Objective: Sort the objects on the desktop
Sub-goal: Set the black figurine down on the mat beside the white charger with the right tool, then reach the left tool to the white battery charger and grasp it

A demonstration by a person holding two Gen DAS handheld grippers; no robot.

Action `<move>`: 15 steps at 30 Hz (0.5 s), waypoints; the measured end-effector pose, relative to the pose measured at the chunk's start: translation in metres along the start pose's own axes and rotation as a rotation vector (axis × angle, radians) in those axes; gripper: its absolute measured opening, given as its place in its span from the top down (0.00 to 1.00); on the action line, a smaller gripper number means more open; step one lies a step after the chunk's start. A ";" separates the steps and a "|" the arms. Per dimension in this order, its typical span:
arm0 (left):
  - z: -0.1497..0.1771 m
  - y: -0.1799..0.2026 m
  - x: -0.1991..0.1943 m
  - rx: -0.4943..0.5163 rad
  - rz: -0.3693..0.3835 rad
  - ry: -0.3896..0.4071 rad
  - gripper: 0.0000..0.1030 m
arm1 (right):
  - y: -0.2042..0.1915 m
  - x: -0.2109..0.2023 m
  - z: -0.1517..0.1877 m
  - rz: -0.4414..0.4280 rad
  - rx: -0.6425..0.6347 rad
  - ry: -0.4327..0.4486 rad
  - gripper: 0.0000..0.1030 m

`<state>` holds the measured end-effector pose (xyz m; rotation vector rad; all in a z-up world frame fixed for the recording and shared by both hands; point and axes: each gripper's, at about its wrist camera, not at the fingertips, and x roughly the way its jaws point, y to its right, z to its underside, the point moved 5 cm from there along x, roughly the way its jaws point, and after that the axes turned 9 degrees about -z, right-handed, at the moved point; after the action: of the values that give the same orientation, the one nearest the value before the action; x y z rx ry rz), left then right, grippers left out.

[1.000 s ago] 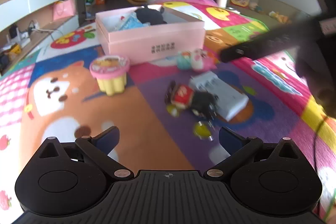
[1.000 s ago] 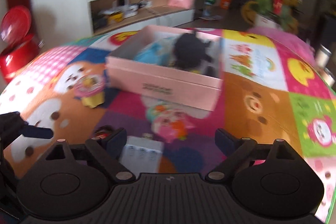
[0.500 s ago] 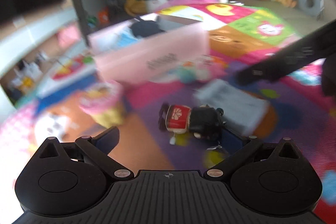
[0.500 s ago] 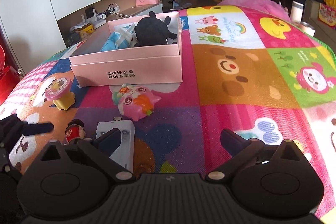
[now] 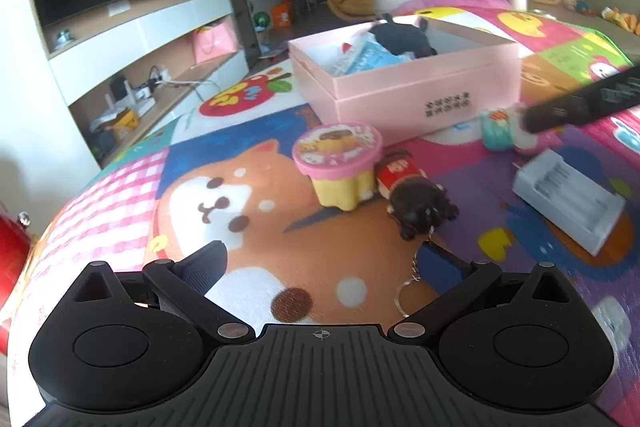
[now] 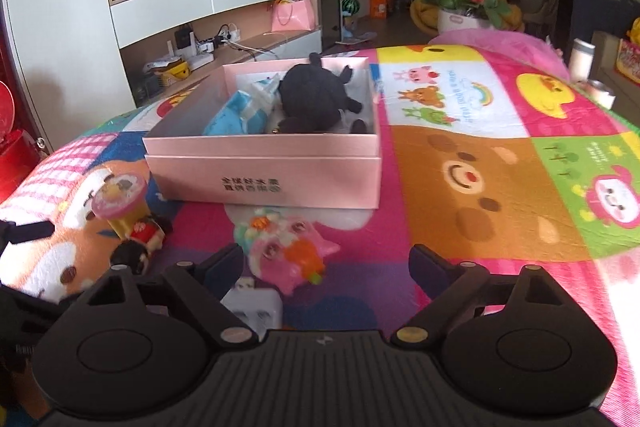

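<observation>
My right hand-held gripper [image 6: 326, 263] wide, just narrowing, empty; pink squishy pig toy [image 6: 290, 259] between fingers, before pink cardboard box [image 6: 264, 179]. Centre, lower, squeeze gently (soft body). Left hand-held gripper [image 5: 326, 263] open, empty.

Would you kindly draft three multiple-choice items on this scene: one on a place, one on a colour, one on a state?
1. Where is the black plush toy?
A. inside the pink box
B. on the mat
C. on the shelf

2. What colour is the pudding cup's lid?
A. green
B. pink
C. black

3. How is the right gripper?
A. shut on the box
B. shut on the charger
C. open, holding nothing

Answers: 1 A, it lies within the box walls; 2 B, its rim is pink; 3 C, its fingers stand apart, gripping nothing.
</observation>
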<state>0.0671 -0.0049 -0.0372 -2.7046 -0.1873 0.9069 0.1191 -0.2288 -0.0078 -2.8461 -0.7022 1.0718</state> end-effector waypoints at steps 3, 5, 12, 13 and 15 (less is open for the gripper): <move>0.002 0.000 -0.004 0.007 0.005 -0.002 0.00 | -0.007 0.008 -0.002 0.021 -0.008 0.008 0.14; 0.003 0.000 -0.006 0.004 0.015 -0.006 0.00 | -0.011 0.003 0.001 0.038 -0.022 0.034 0.16; 0.003 0.005 -0.011 -0.013 0.051 -0.003 0.00 | 0.015 -0.034 0.024 0.132 -0.058 0.048 0.45; 0.001 0.007 -0.013 -0.022 0.066 0.004 0.00 | 0.022 -0.038 0.027 0.136 -0.041 0.035 0.45; -0.003 0.012 -0.018 -0.032 0.133 0.027 0.00 | 0.032 -0.042 0.034 0.142 -0.016 0.015 0.45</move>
<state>0.0556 -0.0206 -0.0281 -2.7851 -0.0165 0.9108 0.0831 -0.2795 -0.0135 -2.9525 -0.5163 1.0650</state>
